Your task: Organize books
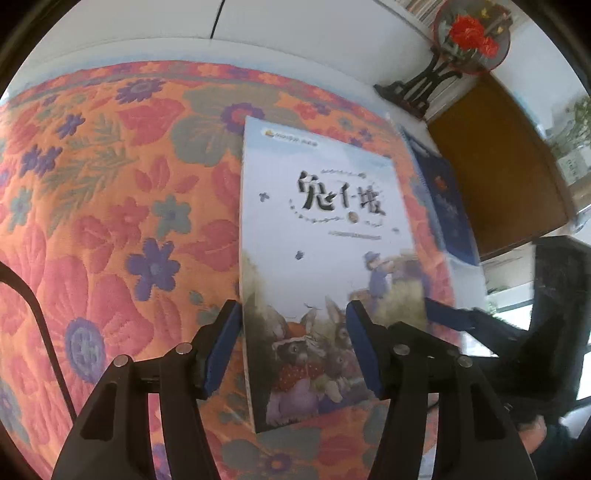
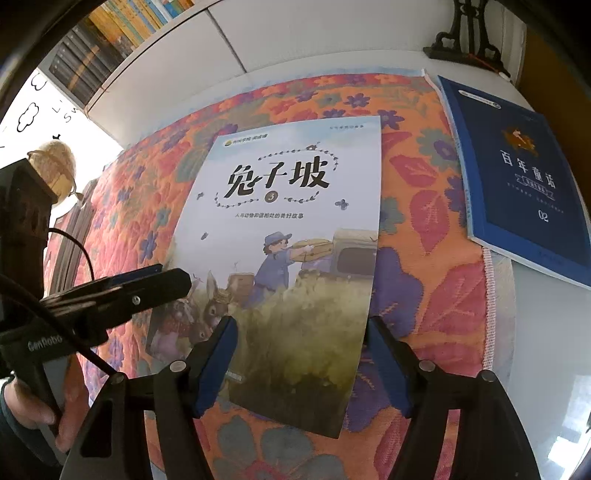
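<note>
A pale picture book [image 1: 325, 229] with rabbits on its cover lies flat on the floral quilted cloth [image 1: 110, 184]. My left gripper [image 1: 293, 347] stands open over its lower left part, the left pad beside the spine and the right pad above the cover. The same book [image 2: 295, 229] fills the right wrist view, where my right gripper [image 2: 301, 354] is open over its lower right part, the right pad at the book's edge. A dark blue book [image 2: 524, 184] lies to the right, partly off the cloth. Each gripper shows in the other's view: the left gripper [image 2: 173, 282], the right gripper [image 1: 443, 314].
A round ornament with red flowers [image 1: 469, 33] stands on a black stand [image 2: 469, 40] at the back right of the white surface. A shelf of books [image 2: 110, 40] runs along the back left. A person's hand [image 2: 48, 413] holds the left gripper.
</note>
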